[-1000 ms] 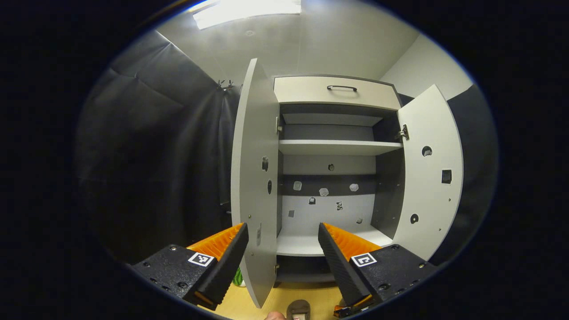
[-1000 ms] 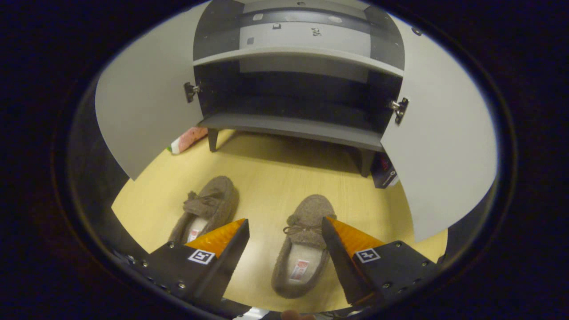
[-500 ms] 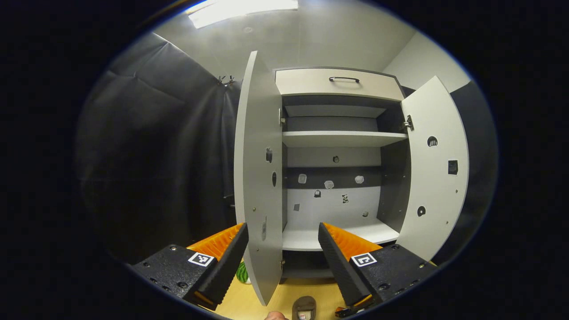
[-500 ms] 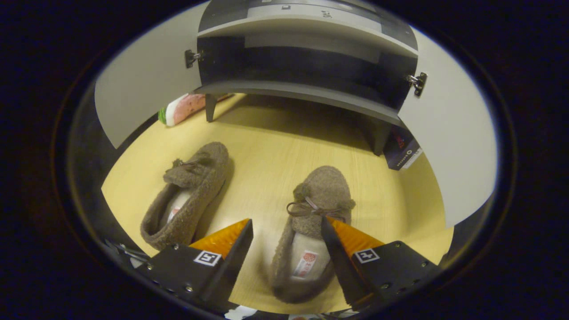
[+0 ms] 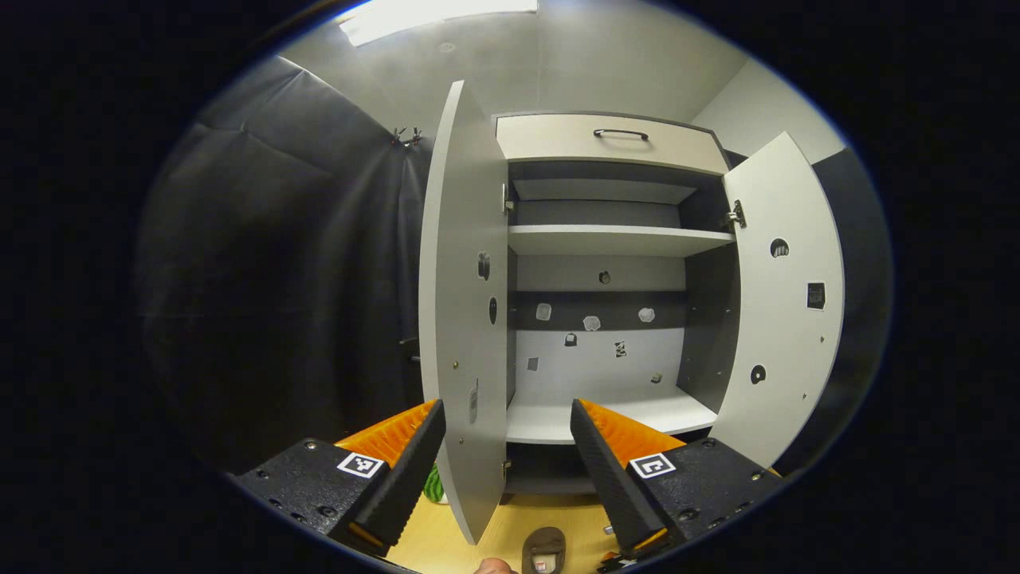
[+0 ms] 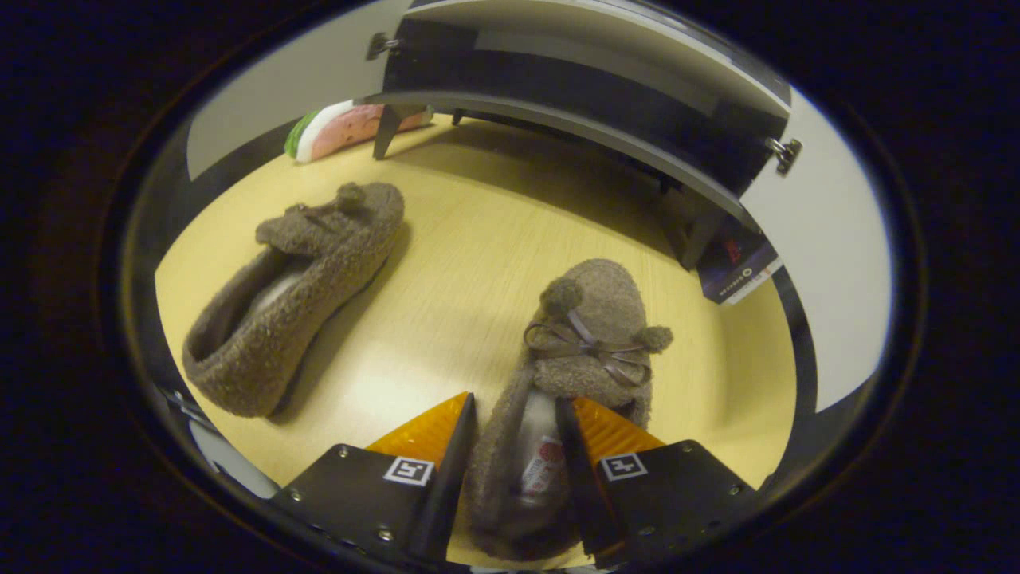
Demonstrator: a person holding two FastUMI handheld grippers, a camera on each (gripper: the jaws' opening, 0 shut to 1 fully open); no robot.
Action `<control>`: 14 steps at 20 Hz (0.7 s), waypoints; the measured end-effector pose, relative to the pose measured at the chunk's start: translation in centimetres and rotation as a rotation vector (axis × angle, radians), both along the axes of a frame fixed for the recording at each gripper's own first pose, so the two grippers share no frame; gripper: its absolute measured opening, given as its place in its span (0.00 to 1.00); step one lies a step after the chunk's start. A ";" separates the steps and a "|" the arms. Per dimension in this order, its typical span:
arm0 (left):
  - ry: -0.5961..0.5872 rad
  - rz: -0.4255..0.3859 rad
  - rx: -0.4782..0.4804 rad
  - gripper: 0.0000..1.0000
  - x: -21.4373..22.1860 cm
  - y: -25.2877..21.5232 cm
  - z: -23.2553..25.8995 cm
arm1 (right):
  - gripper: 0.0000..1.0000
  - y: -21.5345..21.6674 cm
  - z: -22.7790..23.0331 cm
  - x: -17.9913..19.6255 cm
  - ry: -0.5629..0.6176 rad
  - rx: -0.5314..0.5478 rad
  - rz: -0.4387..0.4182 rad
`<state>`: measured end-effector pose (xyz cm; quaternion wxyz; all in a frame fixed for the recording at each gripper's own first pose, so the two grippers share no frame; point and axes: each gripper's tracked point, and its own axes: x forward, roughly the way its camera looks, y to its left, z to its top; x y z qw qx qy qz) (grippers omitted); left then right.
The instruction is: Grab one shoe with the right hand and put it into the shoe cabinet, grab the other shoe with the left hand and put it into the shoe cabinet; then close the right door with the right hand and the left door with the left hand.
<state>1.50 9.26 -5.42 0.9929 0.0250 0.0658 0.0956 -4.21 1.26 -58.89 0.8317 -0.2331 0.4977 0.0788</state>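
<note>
Right gripper view: the shoe (image 6: 558, 383) heel lies hidden between the fingers; the shoe cabinet (image 6: 590, 80) is cropped at top — the dark box's (image 6: 737, 271) label too small to tell.

Both shoes (image 6: 574, 343) (image 6: 295, 279) on the floor (image 6: 470, 263): rough, fuzzy fleece cloth, satin bow on the nearer. Floor: smooth pale wood-grain, slight sheen. Shoe cabinet (image 5: 606, 239) above the floor: matt smooth laminate board, metal hinges (image 5: 735, 215)

A ceiling light (image 5: 434, 14) is glaring overhead; fisheye distortion is bending the cabinet doors (image 5: 466, 319), and slippers (image 6: 295, 279) are casting soft shadows on the floor (image 6: 470, 263)
</note>
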 end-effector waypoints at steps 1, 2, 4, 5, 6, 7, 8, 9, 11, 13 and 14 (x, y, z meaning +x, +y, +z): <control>0.002 0.002 0.000 0.96 -0.1 0.1 -0.1 | 0.62 -0.2 0.6 0.0 -0.015 -0.020 0.009; 0.002 0.004 0.002 0.96 -0.2 0.3 0.0 | 0.38 -0.1 0.4 0.2 -0.022 -0.035 0.020; 0.000 0.008 0.009 0.96 -0.3 0.6 0.1 | 0.38 -0.9 0.2 0.8 -0.048 -0.069 0.001; -0.002 0.012 0.012 0.96 -0.4 0.8 0.2 | 0.26 -1.2 0.6 0.4 -0.045 -0.070 -0.021; -0.005 0.016 0.012 0.96 -0.5 0.9 0.3 | 0.14 -1.3 0.5 0.8 -0.051 -0.050 -0.036; -0.009 0.018 0.012 0.96 -0.6 1.0 0.4 | 0.02 -1.4 0.9 0.4 -0.040 -0.038 -0.044; -0.009 0.017 0.010 0.96 -0.6 1.1 0.5 | 0.02 -1.3 1.2 0.5 -0.044 -0.025 -0.051; -0.007 0.017 0.012 0.96 -0.7 1.1 0.4 | 0.01 -1.2 1.5 0.5 -0.048 -0.013 -0.061; -0.011 0.016 0.014 0.96 -0.7 1.1 0.6 | 0.01 -1.1 2.3 0.9 -0.064 0.025 -0.093; -0.015 0.008 0.012 0.96 -0.7 0.8 0.6 | 0.01 -1.2 3.6 1.3 -0.086 0.074 -0.142; -0.017 0.003 0.011 0.96 -0.7 0.7 0.7 | 0.01 -1.4 4.4 1.5 -0.104 0.087 -0.156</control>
